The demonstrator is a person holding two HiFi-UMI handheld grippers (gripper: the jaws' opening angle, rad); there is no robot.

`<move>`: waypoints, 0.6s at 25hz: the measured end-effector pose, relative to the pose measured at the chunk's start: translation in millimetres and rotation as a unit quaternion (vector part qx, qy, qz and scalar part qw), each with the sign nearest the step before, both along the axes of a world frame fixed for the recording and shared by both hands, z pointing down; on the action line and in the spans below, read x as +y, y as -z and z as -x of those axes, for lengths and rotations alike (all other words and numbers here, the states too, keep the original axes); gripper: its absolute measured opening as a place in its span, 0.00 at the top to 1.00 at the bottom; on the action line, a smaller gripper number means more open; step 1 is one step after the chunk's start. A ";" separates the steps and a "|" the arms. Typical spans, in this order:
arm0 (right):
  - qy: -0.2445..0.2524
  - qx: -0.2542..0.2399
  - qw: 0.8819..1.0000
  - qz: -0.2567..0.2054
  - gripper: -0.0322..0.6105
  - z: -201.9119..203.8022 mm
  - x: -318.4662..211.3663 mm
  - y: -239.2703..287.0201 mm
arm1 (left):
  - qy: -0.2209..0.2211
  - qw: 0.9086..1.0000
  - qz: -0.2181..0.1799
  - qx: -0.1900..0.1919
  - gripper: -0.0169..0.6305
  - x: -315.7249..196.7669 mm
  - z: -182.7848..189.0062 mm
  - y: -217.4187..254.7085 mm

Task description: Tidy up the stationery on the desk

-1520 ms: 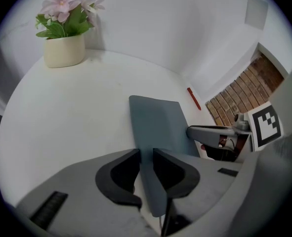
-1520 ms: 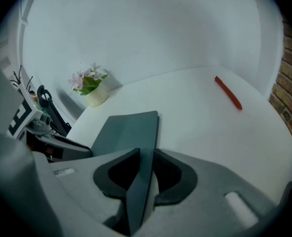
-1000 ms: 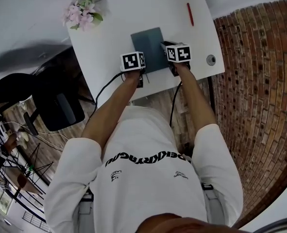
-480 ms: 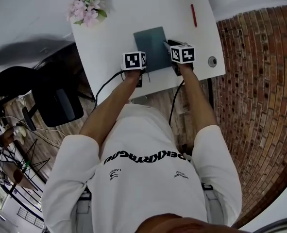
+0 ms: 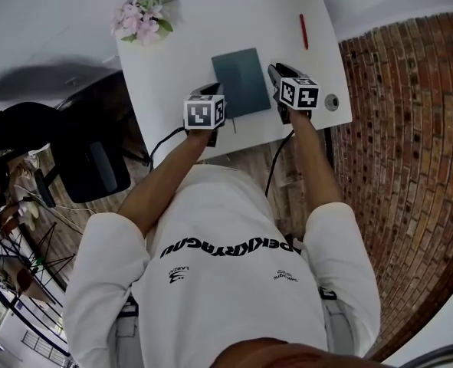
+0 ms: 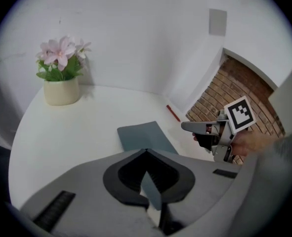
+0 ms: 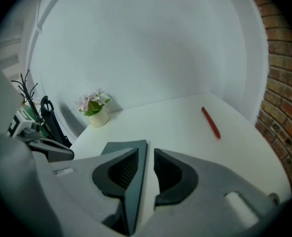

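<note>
A dark grey-blue notebook [image 5: 241,81] lies flat in the middle of the white tabletop [image 5: 172,67], its near edge close to the tabletop's front edge. A red pen [image 5: 303,31] lies well apart from it, toward the far right corner. A small pot of pink flowers [image 5: 142,20] stands at the far left corner. The left claw [image 6: 146,151] hangs above the notebook's near left corner; it has just clenched, its tips meeting with nothing pinched between them. The right claw [image 7: 149,149] hangs over the notebook's right edge; it has just been opening and is released, and the notebook on the tabletop below shows through the gap, untouched by the pads. A round grommet [image 5: 332,102] sits in the tabletop just right of the right claw.
</note>
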State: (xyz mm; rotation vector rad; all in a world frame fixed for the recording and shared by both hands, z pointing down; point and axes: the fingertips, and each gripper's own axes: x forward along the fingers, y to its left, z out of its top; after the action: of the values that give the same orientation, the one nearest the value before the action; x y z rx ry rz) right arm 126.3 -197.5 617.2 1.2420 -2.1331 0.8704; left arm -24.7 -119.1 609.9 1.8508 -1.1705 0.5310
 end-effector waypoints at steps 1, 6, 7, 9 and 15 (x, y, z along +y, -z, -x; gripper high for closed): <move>-0.006 0.001 1.000 -0.010 0.80 -4.3 -2.9 5.4 | -0.002 1.000 -0.020 0.001 0.98 -1.1 0.8 10.4; -0.038 0.016 0.998 -0.048 0.81 -35.4 -20.8 23.2 | -0.026 0.992 -0.123 -0.003 0.98 -3.4 -0.7 56.1; -0.043 0.021 0.997 -0.053 0.81 -41.2 -25.5 25.0 | -0.028 0.990 -0.139 -0.004 0.98 -3.1 0.1 64.0; -0.048 0.034 0.996 -0.060 0.81 -52.7 -35.5 26.8 | -0.029 0.987 -0.161 -0.003 0.98 -1.2 1.2 77.6; -0.049 0.082 0.993 -0.066 0.81 -86.1 -69.2 20.5 | -0.041 0.978 -0.205 -0.006 0.98 10.3 0.7 104.6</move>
State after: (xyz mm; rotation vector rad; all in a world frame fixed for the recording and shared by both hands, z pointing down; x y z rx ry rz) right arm 212.4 -266.7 596.7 1.4421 -2.0402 0.6512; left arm -25.4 -108.8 505.3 2.2555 -1.2872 0.3653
